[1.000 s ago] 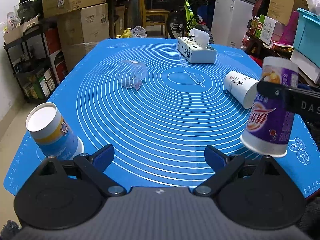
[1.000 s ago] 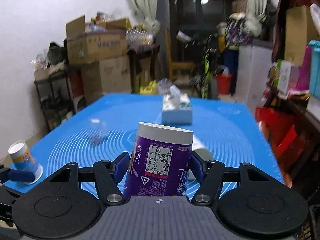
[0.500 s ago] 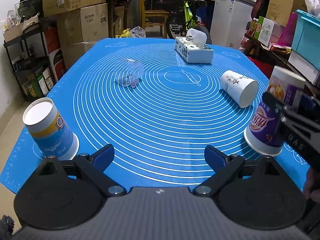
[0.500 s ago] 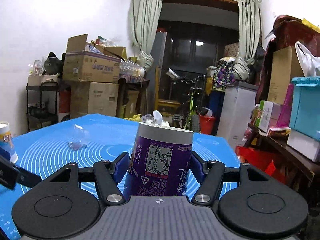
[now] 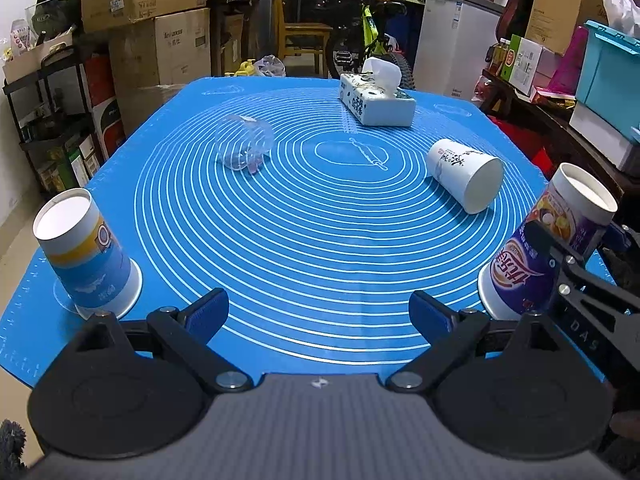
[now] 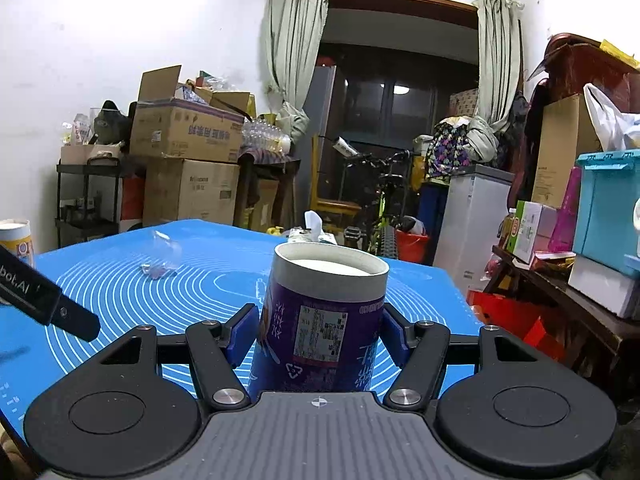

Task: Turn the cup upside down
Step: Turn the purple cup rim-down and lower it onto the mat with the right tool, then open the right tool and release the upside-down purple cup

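Setting the purple cup (image 6: 320,320) rim-down on the blue mat (image 5: 320,240) looks like the step in hand: the right gripper (image 6: 318,330) pinches its sides at the mat's right edge, base up. Next, I judge, comes spreading the jaws and backing off without tipping it. The left gripper (image 5: 318,314) hangs spread, holding nothing. A white cup (image 5: 466,174) lies on its side nearby; another cup (image 5: 84,256) stands inverted far left.

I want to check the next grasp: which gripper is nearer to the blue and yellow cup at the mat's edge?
Left. The left gripper, open, hovers just right of the blue and yellow cup. The right gripper is across the mat, shut on the purple cup.
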`<action>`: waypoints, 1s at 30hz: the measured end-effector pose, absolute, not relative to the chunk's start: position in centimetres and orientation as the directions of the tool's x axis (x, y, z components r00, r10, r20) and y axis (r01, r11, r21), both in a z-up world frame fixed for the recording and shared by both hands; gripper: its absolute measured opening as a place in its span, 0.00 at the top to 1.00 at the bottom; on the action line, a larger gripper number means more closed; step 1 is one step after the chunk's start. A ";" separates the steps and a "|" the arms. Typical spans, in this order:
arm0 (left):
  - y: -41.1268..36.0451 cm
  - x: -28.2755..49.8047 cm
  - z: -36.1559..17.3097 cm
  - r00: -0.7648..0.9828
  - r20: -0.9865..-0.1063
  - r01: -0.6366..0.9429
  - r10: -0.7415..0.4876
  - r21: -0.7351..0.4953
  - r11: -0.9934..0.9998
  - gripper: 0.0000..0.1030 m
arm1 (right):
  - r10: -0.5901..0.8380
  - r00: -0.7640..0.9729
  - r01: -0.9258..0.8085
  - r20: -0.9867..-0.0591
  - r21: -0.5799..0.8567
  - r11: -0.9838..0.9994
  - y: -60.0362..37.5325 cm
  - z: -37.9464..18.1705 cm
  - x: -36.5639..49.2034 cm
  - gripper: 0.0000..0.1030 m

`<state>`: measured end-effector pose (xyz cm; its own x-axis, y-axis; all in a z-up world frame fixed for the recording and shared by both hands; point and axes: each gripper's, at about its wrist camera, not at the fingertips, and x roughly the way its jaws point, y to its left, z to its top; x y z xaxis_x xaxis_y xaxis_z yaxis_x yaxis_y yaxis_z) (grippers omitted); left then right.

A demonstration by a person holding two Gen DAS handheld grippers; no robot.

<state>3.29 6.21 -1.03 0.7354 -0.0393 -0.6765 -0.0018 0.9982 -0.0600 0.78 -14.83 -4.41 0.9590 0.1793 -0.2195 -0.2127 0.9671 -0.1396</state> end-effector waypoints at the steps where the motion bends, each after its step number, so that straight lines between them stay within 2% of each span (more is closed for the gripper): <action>1: 6.1 3.3 -1.0 0.736 -0.676 -0.001 -0.040 -0.059 0.998 0.07 | 0.179 0.959 -0.212 -0.220 -0.139 0.967 -14.9 -4.4 0.8 0.35; 6: 5.4 3.0 -0.9 0.743 -0.668 0.015 -0.043 -0.048 0.999 0.07 | 0.163 0.959 -0.199 -0.232 -0.142 0.970 -14.7 -4.1 0.9 0.34; 11: 5.2 2.6 -0.9 0.748 -0.662 0.014 -0.040 -0.046 0.999 0.07 | 0.159 0.961 -0.199 -0.228 -0.165 0.966 -14.3 -3.5 0.4 0.27; 16: 4.9 2.1 -0.6 0.753 -0.656 0.020 -0.051 -0.055 0.998 0.07 | 0.170 0.954 -0.203 -0.247 -0.115 0.972 -15.1 -2.8 -0.2 0.11; 22: 4.3 0.9 0.2 0.771 -0.635 0.028 -0.058 -0.057 0.998 0.07 | 0.179 0.946 -0.190 -0.269 -0.016 0.982 -17.5 -1.2 -2.1 0.08; 30: 2.9 -1.0 0.7 0.784 -0.617 0.057 -0.072 -0.044 0.997 0.07 | 0.187 0.927 -0.184 -0.324 0.040 0.982 -19.9 -0.1 -4.3 0.08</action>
<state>-1.05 2.92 0.68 0.7836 -0.0724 -0.6170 0.0574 0.9974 -0.0440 -4.25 -19.95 -0.10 0.9275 0.1872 -0.3236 -0.1842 0.9821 0.0403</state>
